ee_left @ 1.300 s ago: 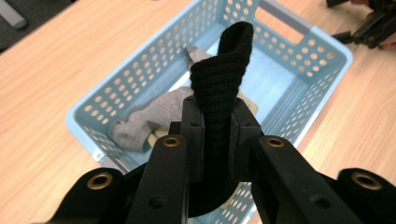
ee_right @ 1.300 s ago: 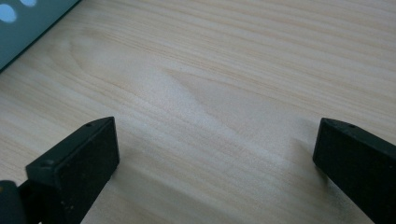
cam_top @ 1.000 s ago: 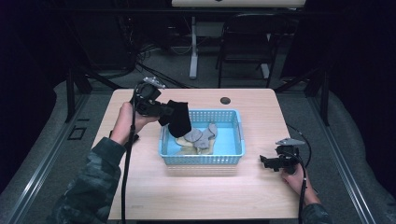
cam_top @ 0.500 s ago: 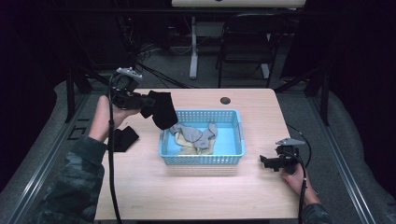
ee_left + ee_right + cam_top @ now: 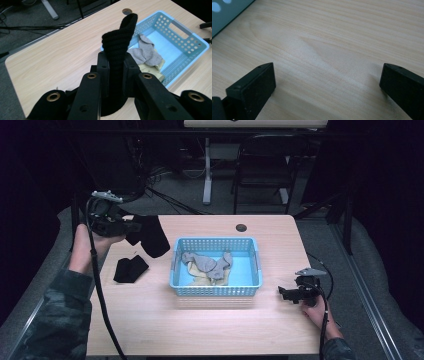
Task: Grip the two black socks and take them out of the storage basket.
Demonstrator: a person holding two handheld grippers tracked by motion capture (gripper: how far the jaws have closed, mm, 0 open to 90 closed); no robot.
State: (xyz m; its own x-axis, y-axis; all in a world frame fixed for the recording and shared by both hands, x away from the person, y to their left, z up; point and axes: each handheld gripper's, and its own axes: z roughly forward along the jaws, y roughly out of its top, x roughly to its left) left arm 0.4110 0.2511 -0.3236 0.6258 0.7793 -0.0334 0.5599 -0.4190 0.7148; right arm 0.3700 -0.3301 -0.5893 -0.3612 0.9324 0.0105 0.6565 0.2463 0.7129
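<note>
A dark room with chair legs and cables on the floor lies behind a light wooden table (image 5: 210,320), which has a round cable hole near its far edge. In the middle of the table sits a light blue perforated basket (image 5: 216,290) with grey and cream socks (image 5: 207,266) crumpled inside.

The left gripper (image 5: 131,229) is held above the table's far left corner, raised off the surface and pointing toward the basket. Its jaws are clamped on a black sock (image 5: 152,236), which hangs from the tips in the air, just left of the basket's far left corner and not touching it. In the left gripper view the black sock (image 5: 120,47) is pinched between the two inner pads and rises beyond them as a ribbed, folded strip, with the basket farther off behind it.

A second black sock (image 5: 130,269) lies flat on the table below the held one, left of the basket and apart from it.

The right gripper (image 5: 286,293) rests low at the table's right side, near the basket's near right corner. Its jaws stand wide apart over bare wood with nothing between them, as the right gripper view (image 5: 327,82) shows.
</note>
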